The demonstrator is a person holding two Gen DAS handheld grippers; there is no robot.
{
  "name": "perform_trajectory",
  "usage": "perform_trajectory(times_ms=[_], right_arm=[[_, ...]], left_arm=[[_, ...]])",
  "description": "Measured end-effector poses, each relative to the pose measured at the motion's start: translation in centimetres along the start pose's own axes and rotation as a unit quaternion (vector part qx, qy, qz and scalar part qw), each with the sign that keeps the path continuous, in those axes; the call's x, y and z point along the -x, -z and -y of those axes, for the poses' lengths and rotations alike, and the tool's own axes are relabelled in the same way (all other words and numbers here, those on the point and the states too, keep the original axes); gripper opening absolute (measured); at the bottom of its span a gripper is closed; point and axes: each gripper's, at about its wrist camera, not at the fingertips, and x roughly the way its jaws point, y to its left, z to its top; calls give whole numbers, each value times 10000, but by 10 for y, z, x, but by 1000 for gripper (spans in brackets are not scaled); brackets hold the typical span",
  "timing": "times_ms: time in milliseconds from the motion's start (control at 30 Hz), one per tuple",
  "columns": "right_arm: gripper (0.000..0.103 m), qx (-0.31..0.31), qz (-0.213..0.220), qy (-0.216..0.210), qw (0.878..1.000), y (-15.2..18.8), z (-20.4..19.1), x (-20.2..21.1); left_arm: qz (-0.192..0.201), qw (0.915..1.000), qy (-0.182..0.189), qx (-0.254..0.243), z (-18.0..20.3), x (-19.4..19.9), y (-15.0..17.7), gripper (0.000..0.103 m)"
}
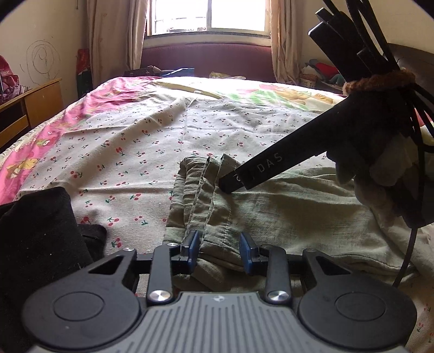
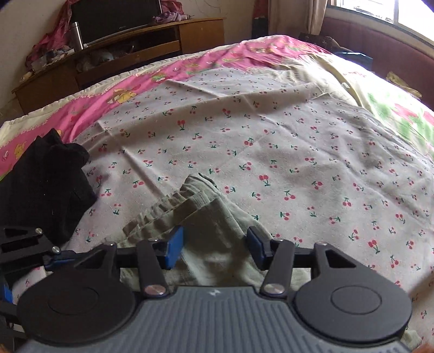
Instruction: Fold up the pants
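Observation:
Pale green linen pants (image 1: pixel 284 217) lie folded on the cherry-print sheet (image 1: pixel 122 152), their layered hem ends toward the left. My left gripper (image 1: pixel 220 248) is open, its blue pads on either side of the near hem edge. The right gripper's black body (image 1: pixel 271 168) reaches in from the right, its tip down on the far hem layers. In the right wrist view the pants (image 2: pixel 206 217) lie under my right gripper (image 2: pixel 215 244), which is open with a bunched fold between the pads. The left gripper's edge (image 2: pixel 29 244) shows at the left.
A black garment (image 1: pixel 40 239) lies at the left of the pants; it also shows in the right wrist view (image 2: pixel 40 184). A pink cartoon quilt (image 1: pixel 54 130) covers the bed's left side. A wooden cabinet (image 2: pixel 122 49) stands beyond the bed. A window (image 1: pixel 208 16) is behind.

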Motion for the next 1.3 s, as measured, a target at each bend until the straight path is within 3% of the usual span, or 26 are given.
perform_trajectory(times_ms=[67, 200, 267, 433, 633, 700, 767, 833, 933, 1000, 1067, 1200, 1300], right_arm=[[1, -95, -26, 108, 9999, 2, 1, 2], [1, -290, 323, 116, 9990, 1, 3, 30], [0, -235, 428, 4, 9988, -5, -1, 37], [0, -321, 602, -205, 9975, -24, -8, 31], [1, -516, 264, -161, 9982, -19, -6, -17], [2, -668, 327, -198, 9970, -11, -4, -17], [8, -795, 404, -277, 9956, -7, -4, -11], [8, -906, 551, -278, 9940, -5, -3, 0], [8, -1247, 805, -136, 9888, 4, 7, 35], [17, -1566, 1016, 15, 9824, 26, 23, 75], [46, -1743, 1045, 400, 9783, 53, 35, 107], [48, -1993, 564, 1435, 9677, 109, 47, 145], [49, -2146, 386, 1737, 9604, 116, 55, 137]], left_arm=[[51, 10000, -5, -18, -1, 1, 1, 46], [125, 9999, 42, 78, -7, 9, 2, 28], [131, 9998, 49, 138, -11, 13, 2, 27], [189, 9997, -138, 87, -15, 24, 2, 27], [22, 9987, -516, 5, -16, 19, -1, 27], [237, 9988, -417, -38, -10, 29, -7, 27], [393, 9991, -78, -127, 1, 34, -14, 27], [296, 9990, 121, -312, 16, 27, -18, 28], [-166, 9980, 76, -599, 30, -2, -11, 28], [-447, 9974, 112, -549, 28, -17, -1, 28], [-442, 9978, 163, -467, 25, -18, 1, 28], [-417, 9982, 180, -392, 25, -18, 0, 29], [-373, 9980, 102, -492, 29, -8, -3, 29]])
